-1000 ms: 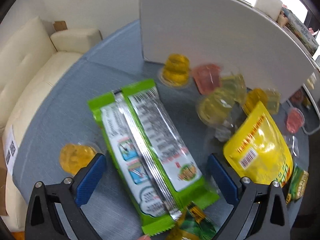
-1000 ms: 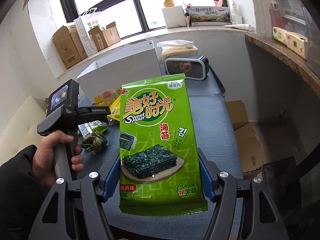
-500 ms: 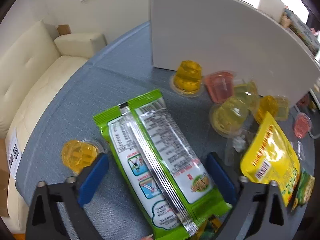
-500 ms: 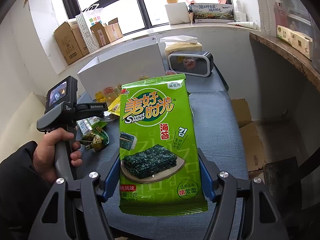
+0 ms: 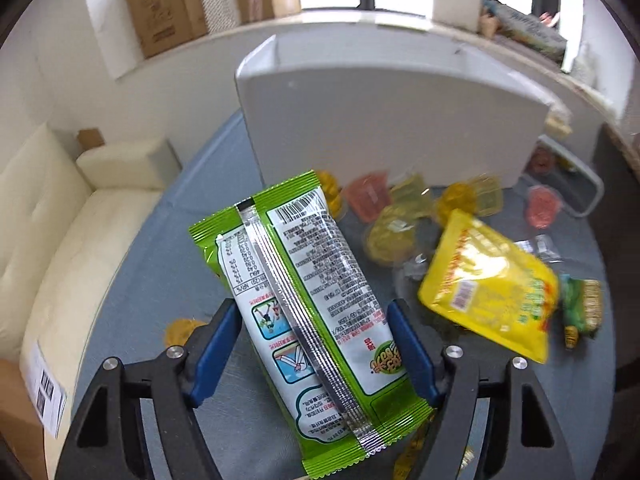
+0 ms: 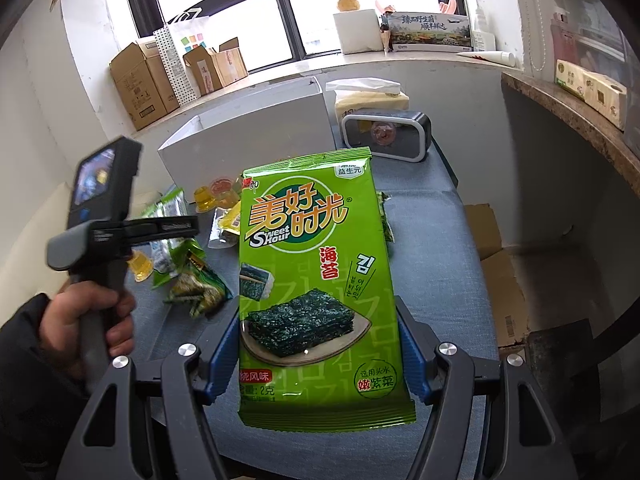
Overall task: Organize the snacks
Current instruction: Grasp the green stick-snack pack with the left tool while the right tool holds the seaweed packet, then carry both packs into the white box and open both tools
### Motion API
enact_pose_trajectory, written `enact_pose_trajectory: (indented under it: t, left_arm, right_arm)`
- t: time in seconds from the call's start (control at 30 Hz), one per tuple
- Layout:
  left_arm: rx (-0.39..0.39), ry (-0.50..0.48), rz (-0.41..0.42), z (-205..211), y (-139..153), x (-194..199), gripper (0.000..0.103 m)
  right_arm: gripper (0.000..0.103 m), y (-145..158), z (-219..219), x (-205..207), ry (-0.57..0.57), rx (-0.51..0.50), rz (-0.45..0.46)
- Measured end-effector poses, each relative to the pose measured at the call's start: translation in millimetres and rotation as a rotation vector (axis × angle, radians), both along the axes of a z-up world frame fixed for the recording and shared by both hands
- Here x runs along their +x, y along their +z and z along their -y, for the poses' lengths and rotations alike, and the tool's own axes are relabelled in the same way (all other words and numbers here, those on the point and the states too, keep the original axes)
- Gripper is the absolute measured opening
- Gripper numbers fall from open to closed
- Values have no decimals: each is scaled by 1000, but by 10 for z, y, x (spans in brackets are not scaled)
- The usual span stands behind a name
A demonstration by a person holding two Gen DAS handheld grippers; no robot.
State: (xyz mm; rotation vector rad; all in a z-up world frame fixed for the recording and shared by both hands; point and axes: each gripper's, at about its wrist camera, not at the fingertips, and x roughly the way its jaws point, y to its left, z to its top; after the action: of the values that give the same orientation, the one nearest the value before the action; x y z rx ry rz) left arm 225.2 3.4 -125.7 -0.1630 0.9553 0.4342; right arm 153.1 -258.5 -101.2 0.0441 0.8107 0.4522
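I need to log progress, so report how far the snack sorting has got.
Done: nothing visibly sorted; the white box's inside is hidden.
In hand: the left gripper and right gripper each clamp a green seaweed pack.
Left: jelly cups, yellow pouch and small green packets on the table.

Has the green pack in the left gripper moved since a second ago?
Yes. The green pack lay flat on the table; now the left gripper is shut on it, lifted, its top edge reaching the white box.
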Motion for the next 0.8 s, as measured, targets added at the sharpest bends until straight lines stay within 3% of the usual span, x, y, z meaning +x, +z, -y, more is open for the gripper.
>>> enact_pose_trajectory:
  t: [0.23,0.47,0.67,0.8]
  left_arm:
    - [52,-134,92,55,574,-125,79]
    - [93,-221,162,-269,978,103,79]
    - [138,-288,213,-440,1302,618,80]
    - [104,-311,206,-614,1404,1125,80]
  right_arm:
    - [73,126,-318,268,18,5,14]
    - [73,403,-804,824,43,-11,76]
    - [73,712,-1181,1565,25,22,95]
    - [73,859,-1410,2117,24,15,97]
